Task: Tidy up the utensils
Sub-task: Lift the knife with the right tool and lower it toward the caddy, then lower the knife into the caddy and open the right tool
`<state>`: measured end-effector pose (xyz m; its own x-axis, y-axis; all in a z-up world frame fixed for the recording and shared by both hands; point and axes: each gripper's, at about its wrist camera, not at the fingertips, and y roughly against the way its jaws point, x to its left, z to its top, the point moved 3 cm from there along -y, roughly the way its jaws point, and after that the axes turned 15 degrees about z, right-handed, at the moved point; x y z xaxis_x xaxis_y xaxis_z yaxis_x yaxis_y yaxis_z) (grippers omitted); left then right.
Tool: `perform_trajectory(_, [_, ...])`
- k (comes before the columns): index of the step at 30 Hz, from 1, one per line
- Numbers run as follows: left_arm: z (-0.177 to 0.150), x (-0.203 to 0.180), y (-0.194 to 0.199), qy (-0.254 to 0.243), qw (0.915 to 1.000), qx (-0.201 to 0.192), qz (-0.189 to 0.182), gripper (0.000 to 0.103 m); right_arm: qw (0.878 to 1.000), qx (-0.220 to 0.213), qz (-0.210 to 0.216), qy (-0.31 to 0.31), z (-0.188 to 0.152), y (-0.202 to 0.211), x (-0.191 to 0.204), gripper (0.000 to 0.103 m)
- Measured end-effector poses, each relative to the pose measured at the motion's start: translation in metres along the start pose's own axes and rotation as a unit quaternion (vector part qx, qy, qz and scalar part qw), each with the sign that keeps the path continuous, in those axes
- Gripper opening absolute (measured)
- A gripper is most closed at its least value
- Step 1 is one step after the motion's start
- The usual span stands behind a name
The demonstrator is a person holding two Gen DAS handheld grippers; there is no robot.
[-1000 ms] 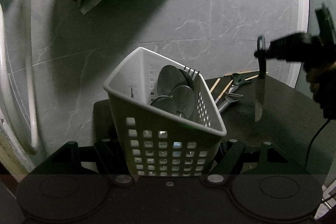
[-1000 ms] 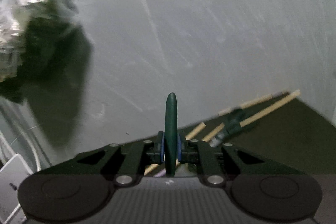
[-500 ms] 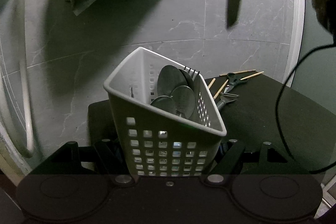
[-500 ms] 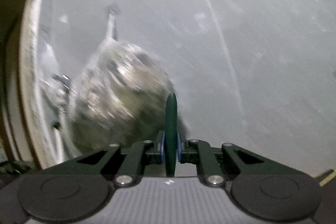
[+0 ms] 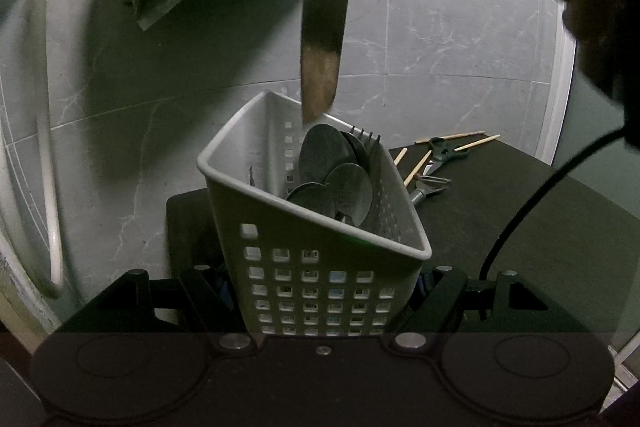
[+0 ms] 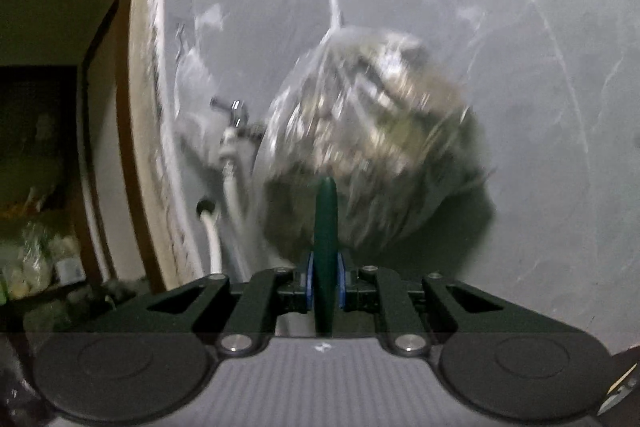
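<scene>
Left gripper [image 5: 322, 291] clamps basket [image 5: 320, 267]; right gripper [image 6: 325, 281] clamps knife [image 5: 322, 39], tip above far rim.

Your left gripper [image 5: 322, 287] has matte black angular fingers with triangular cut-outs, silver screw heads and blue pads [image 5: 225, 293]. Its base carries two round black discs. Your right gripper [image 6: 325, 279] matches it, with blue pads [image 6: 309, 285] and a grey ribbed housing. A black cable [image 5: 532, 195] trails from it.
</scene>
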<state>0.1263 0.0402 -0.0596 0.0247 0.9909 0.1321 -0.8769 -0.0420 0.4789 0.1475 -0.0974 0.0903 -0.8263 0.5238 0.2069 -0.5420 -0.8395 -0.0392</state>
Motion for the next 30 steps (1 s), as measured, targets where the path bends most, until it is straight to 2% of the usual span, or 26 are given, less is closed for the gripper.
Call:
perform_trajectory(9, [-0.001,0.001,0.001,-0.001,1.0,-0.001,-0.001,0.076,0.997,0.063,-0.009,0.031,-0.062,-0.009,0.01,0.013])
perform_trajectory(19, [-0.002,0.001,0.001,-0.002,1.0,-0.002,-0.004,0.076,0.992,0.127,-0.015,0.02,-0.098,-0.008,0.01,0.014])
perform_trajectory(24, [-0.001,0.001,0.0,-0.004,1.0,-0.002,-0.005,0.076,0.99,0.139,-0.019,0.014,-0.103,-0.007,0.008,0.029])
perform_trajectory(26, [0.0,0.001,-0.001,-0.004,1.0,-0.002,-0.006,0.076,0.99,0.14,-0.017,0.015,-0.102,-0.006,0.009,0.047])
perform_trajectory(30, [0.0,0.001,-0.002,-0.003,1.0,-0.002,-0.006,0.076,0.991,0.132,-0.012,0.02,-0.098,-0.001,0.011,0.061])
